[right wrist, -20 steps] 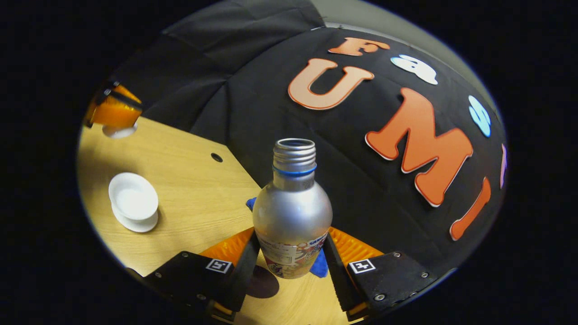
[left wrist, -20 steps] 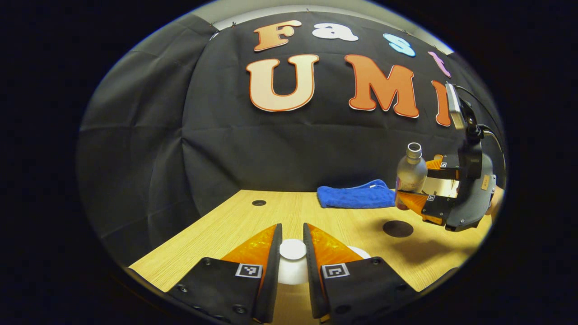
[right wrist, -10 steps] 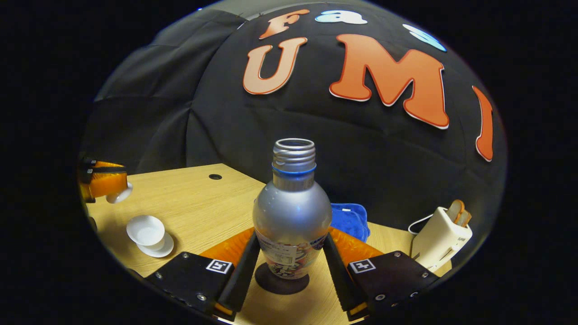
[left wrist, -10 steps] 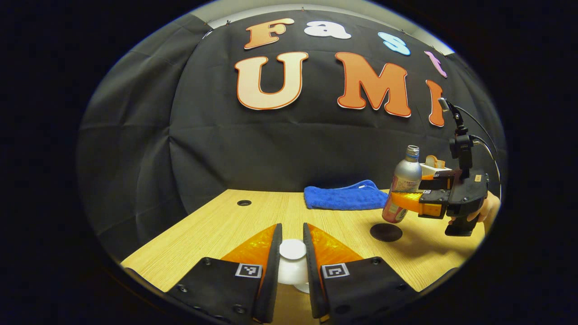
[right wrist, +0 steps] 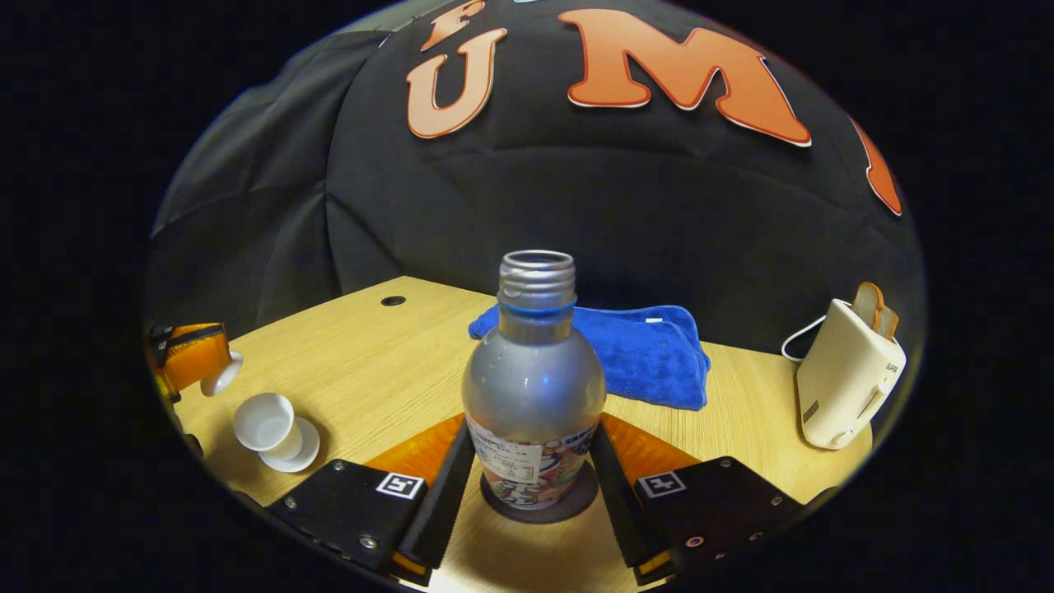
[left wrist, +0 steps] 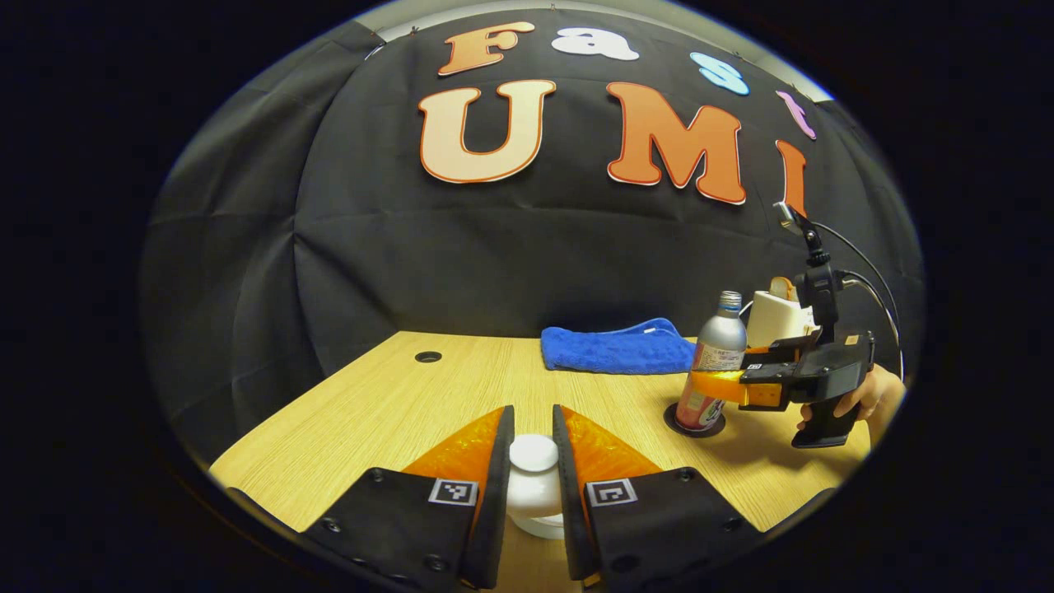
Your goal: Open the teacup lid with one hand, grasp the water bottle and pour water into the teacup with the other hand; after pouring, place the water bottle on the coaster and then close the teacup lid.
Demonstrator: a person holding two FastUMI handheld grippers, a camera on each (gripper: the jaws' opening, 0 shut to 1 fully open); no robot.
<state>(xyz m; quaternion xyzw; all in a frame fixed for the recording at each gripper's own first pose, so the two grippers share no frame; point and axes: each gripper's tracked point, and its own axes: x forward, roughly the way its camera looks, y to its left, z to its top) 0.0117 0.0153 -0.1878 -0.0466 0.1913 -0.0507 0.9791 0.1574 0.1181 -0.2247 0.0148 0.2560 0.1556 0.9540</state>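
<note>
- Right hand-held gripper clamps the water bottle, upright on the coaster.
- Left hand-held gripper grips the teacup lid.
- Next, I judge: release the bottle, then lid to teacup, at nine o'clock.

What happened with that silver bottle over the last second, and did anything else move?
The right claw brought the water bottle from tilted in the air down upright onto the dark coaster, keeping its grip. The left claw kept holding the teacup lid up. The open teacup, blue towel and toaster stayed put.
</note>
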